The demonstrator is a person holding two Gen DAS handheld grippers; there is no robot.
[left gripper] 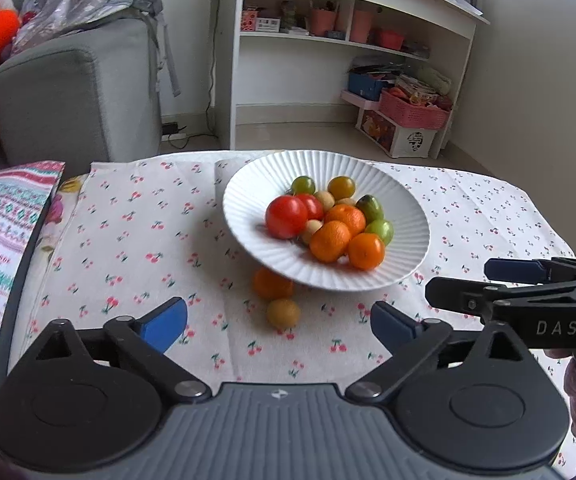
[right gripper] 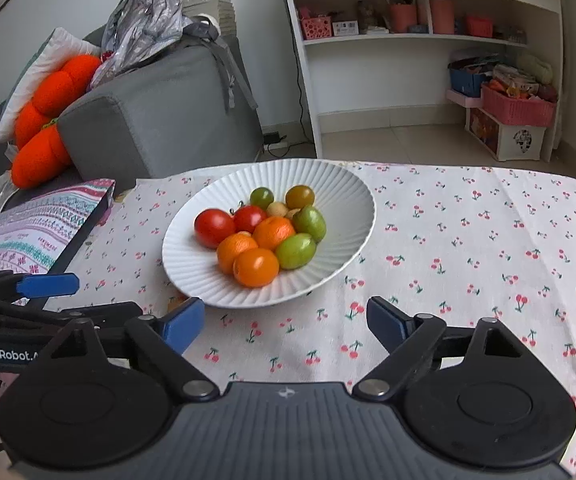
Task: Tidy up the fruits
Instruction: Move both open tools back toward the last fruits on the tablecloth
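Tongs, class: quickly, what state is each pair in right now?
Left tongs: open, holding nothing.
Right tongs: open, holding nothing.

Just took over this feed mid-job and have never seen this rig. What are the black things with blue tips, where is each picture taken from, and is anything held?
There is no robot arm: a person holds a two-finger grasping tool in each hand, with a camera on each looking along its fingers. One picture looks out from the left tool, the other from the right tool; each also shows the other tool at its side edge. Both stand open and hold nothing. On the cherry-print white tablecloth sits a ribbed white plate holding red tomatoes, orange mandarins and green fruits. Two fruits lie on the cloth in front of it: an orange mandarin, partly under the rim, and a small yellow-brown round fruit.
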